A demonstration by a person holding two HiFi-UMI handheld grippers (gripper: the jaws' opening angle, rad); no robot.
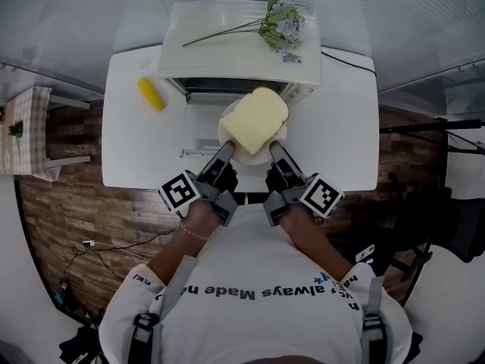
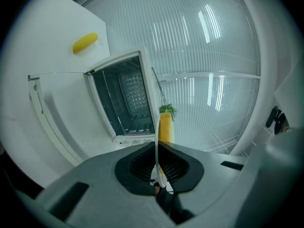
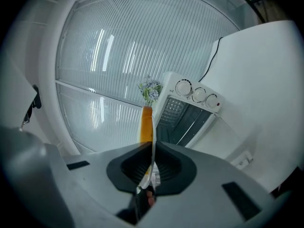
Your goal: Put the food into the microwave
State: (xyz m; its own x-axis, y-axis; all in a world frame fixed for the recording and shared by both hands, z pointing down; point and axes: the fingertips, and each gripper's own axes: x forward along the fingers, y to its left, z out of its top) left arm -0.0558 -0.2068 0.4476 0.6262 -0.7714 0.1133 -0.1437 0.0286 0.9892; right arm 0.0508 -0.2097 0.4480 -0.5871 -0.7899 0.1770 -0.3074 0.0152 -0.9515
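A yellow slice of bread lies on a white plate, held in the air just before the open mouth of the white microwave. My left gripper is shut on the plate's near left rim, and my right gripper is shut on its near right rim. In the left gripper view the plate edge runs between the jaws of the left gripper, with the bread behind it and the dark cavity ahead. The right gripper pinches the plate edge below the bread.
The microwave door lies folded down over the white table. A yellow corn cob rests on the table left of the microwave. A flower sprig lies on the microwave's top. A black cable runs at the back right.
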